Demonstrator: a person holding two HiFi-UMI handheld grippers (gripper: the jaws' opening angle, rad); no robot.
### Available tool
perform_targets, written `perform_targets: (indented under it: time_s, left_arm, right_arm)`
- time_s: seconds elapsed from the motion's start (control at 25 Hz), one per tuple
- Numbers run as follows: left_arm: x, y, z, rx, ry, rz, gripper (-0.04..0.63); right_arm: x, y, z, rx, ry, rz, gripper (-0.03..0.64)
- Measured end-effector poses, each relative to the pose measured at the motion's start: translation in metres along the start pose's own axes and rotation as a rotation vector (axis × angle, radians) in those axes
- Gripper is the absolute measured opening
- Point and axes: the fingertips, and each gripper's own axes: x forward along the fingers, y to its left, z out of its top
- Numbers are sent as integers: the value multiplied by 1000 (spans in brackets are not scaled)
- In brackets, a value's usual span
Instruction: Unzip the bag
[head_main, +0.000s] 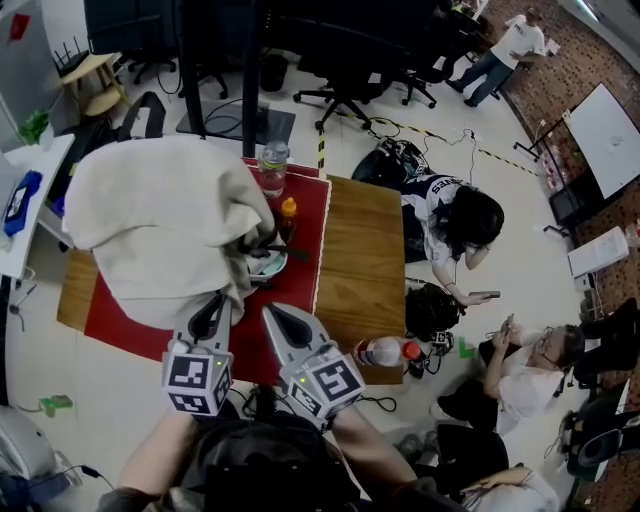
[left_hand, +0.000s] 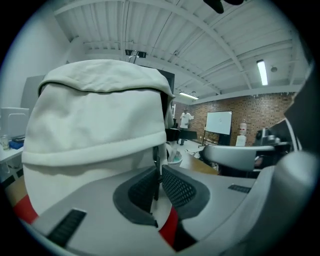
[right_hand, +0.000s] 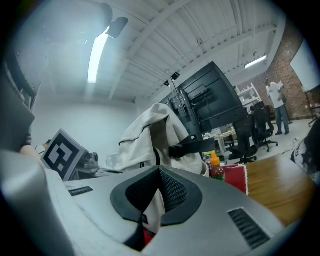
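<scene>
A cream cloth bag (head_main: 160, 220) stands on the red mat (head_main: 300, 235) and fills the table's left half. My left gripper (head_main: 217, 300) is at the bag's near lower edge. In the left gripper view the bag (left_hand: 95, 120) looms close, and the left gripper (left_hand: 160, 167) is shut on a thin dark zipper pull (left_hand: 156, 160) that hangs from it. My right gripper (head_main: 269, 313) hovers just right of the left one, tip towards the bag. In the right gripper view the right gripper (right_hand: 159, 171) has its pads together, with the bag (right_hand: 150, 135) behind them.
On the mat beside the bag are a clear water bottle (head_main: 273, 165), an orange-capped sauce bottle (head_main: 288, 212) and a bowl (head_main: 265, 265). A red-capped bottle (head_main: 385, 352) lies at the wooden table's (head_main: 360, 250) near right corner. People sit on the floor to the right (head_main: 455, 225).
</scene>
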Motion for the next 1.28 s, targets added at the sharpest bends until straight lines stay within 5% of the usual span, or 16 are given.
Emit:
perform_targets:
  time_s: [0.16, 0.4, 0.68, 1.08, 1.28]
  left_arm:
    - [-19, 8, 3, 19, 7, -83, 48]
    - [-30, 14, 0, 45, 30, -161, 48]
    - [-37, 24, 3, 81, 25, -191, 48]
    - [-52, 46, 13, 79, -23, -214, 44]
    - [-71, 84, 2, 55, 15, -178, 43]
  right_arm:
    - [22, 8, -16, 26, 92, 57, 2]
    - [60, 21, -15, -9, 138, 128, 98]
    - [84, 48, -8, -436, 166, 181, 35]
    - [79, 48, -5, -370, 108, 88, 28]
    - [79, 43, -8, -327, 111, 59, 28]
